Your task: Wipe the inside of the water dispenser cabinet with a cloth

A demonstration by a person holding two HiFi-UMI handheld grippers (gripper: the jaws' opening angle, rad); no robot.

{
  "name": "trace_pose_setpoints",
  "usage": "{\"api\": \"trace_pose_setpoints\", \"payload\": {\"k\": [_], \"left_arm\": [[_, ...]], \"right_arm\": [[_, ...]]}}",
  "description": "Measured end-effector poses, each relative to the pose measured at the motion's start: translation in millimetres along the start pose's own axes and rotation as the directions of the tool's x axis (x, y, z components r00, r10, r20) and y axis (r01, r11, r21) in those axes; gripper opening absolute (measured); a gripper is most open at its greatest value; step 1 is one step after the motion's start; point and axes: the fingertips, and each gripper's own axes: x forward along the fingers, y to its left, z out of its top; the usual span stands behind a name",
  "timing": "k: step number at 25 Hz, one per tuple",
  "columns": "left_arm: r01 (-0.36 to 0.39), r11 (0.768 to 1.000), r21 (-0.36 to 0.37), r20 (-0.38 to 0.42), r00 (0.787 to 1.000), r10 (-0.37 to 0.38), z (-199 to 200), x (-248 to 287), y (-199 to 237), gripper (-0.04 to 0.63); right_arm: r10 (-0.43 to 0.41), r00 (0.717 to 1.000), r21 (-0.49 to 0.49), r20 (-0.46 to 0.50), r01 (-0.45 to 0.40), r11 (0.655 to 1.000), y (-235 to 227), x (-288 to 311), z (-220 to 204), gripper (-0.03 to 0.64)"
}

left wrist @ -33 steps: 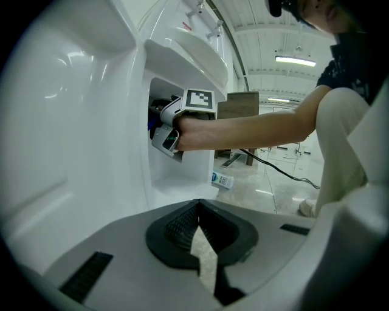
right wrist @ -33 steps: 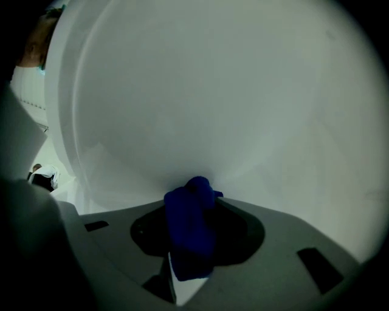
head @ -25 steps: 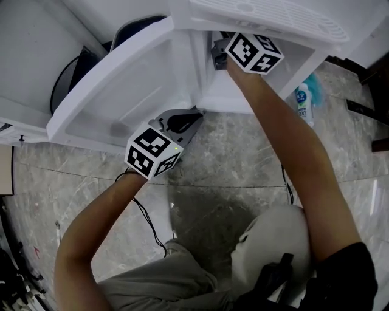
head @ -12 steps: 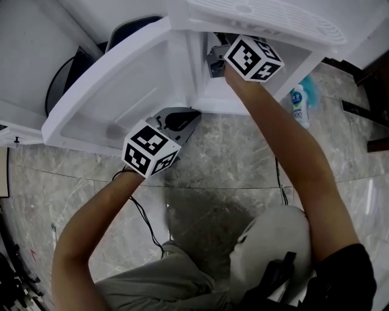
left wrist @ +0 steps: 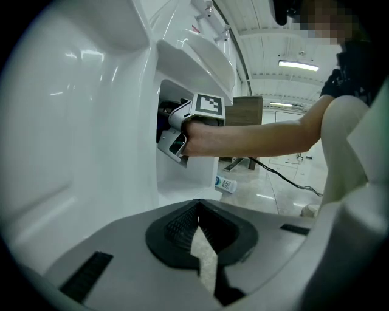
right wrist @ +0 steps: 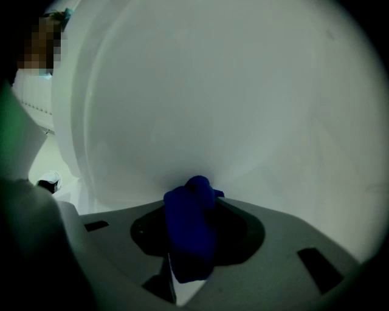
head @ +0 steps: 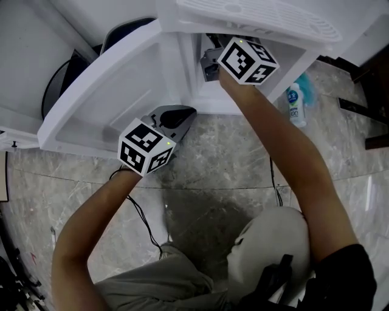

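Note:
The white water dispenser (head: 267, 18) stands at the top of the head view, its cabinet door (head: 115, 85) swung open to the left. My right gripper (head: 206, 63) reaches into the cabinet opening, shut on a blue cloth (right wrist: 189, 228). In the right gripper view the cloth's tip presses against the white inner wall (right wrist: 243, 109). My left gripper (head: 184, 117) hovers low beside the door's lower edge. Its jaws are shut with nothing between them (left wrist: 200, 229). The left gripper view shows the right gripper (left wrist: 177, 133) inside the opening.
A white bottle with a blue label (head: 294, 104) stands on the marble floor (head: 231, 158) right of the dispenser. A black cable (head: 143, 215) trails from my left arm. A dark round object (head: 64, 82) sits behind the door. My knees fill the lower part of the head view.
Both grippers keep their places; only the head camera's view has drifted slightly.

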Motion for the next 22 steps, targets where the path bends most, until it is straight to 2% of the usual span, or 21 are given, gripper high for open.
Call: {"api": "trace_pose_setpoints", "payload": {"k": [3, 13, 18, 22], "left_arm": [[0.003, 1.000, 0.004, 0.008, 1.000, -0.003, 5.1, 2.6, -0.4, 0.008], [-0.013, 1.000, 0.000, -0.013, 1.000, 0.013, -6.4, -4.9, 2.8, 0.008], [-0.010, 1.000, 0.029, 0.002, 1.000, 0.010, 6.9, -3.9, 1.5, 0.008], [-0.018, 0.998, 0.060, 0.020, 1.000, 0.017, 22.2, -0.3, 0.4, 0.008]], "right_arm": [[-0.005, 1.000, 0.020, -0.001, 0.005, 1.000, 2.3, -1.6, 0.1, 0.114], [-0.045, 0.999, -0.054, -0.026, 0.044, 0.998, -13.1, 18.2, -3.0, 0.114], [0.004, 0.996, -0.067, -0.088, -0.010, 0.998, -1.8, 2.8, -1.1, 0.114], [0.054, 0.979, -0.070, -0.196, -0.069, 0.995, 11.8, -21.8, -5.7, 0.114]]}}
